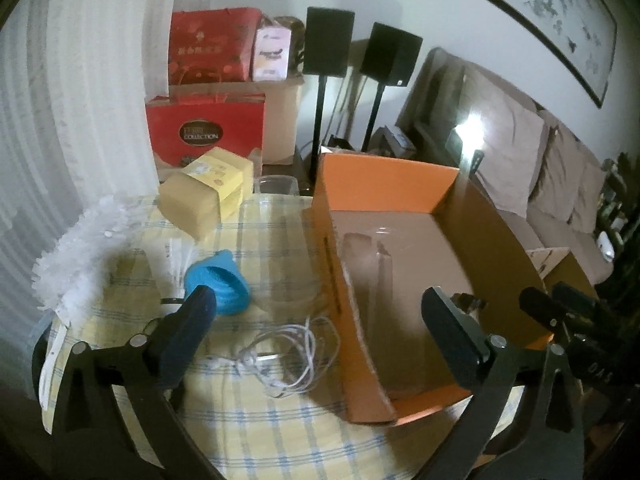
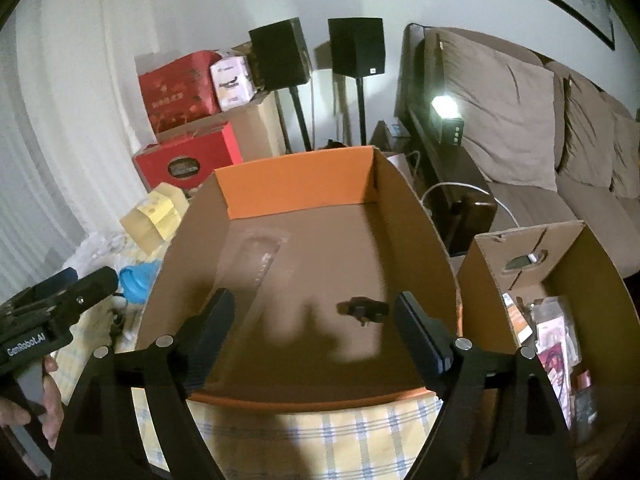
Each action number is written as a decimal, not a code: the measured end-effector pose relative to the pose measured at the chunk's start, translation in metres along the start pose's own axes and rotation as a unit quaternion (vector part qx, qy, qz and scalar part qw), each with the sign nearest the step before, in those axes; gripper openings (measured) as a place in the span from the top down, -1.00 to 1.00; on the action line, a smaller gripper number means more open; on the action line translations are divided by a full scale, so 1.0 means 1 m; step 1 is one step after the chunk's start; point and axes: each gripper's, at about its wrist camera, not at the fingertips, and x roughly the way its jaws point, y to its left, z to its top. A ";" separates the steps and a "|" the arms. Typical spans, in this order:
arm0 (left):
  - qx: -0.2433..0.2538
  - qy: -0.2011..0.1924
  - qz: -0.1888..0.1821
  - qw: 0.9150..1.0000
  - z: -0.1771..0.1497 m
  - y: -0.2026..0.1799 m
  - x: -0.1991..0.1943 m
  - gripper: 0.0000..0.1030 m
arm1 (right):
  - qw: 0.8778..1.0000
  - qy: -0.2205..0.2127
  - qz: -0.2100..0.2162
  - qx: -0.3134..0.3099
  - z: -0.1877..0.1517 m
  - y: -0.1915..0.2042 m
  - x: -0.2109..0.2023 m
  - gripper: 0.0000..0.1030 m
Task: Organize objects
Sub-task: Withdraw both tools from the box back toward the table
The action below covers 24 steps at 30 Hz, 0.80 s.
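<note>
Spreading wide and pinching nothing, the right gripper (image 2: 314,338) is hovering over the orange box (image 2: 296,184), where a small black piece (image 2: 362,308) is lying between its fingers (image 2: 210,336) and a clear ruler (image 2: 262,254) is lying further ahead. The left gripper (image 1: 320,344) is gaping empty too, with the white cable (image 1: 292,356) lying on the checked surface (image 1: 280,420) between its fingers (image 1: 188,332), the blue funnel (image 1: 220,284) just ahead of the left finger and the box wall crossing toward the right one. Taking the cable next is probably wise: dropping straight onto the thick of the coil should be stopping loops from trailing.
</note>
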 end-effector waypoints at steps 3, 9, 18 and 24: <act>0.011 0.006 -0.001 1.000 -0.003 0.006 -0.002 -1.00 | 1.000 0.000 0.011 -0.001 0.000 0.007 -0.003 -0.69; 0.005 0.004 0.008 1.000 -0.008 0.028 -0.011 -1.00 | 1.000 -0.011 0.016 -0.011 0.002 0.025 -0.011 -0.92; -0.007 -0.011 0.026 1.000 -0.010 0.062 -0.031 -1.00 | 0.999 -0.017 0.024 -0.031 0.006 0.058 -0.014 -0.99; -0.019 -0.015 0.037 0.999 -0.011 0.089 -0.040 -1.00 | 0.998 -0.014 0.038 -0.043 0.008 0.080 -0.011 -0.99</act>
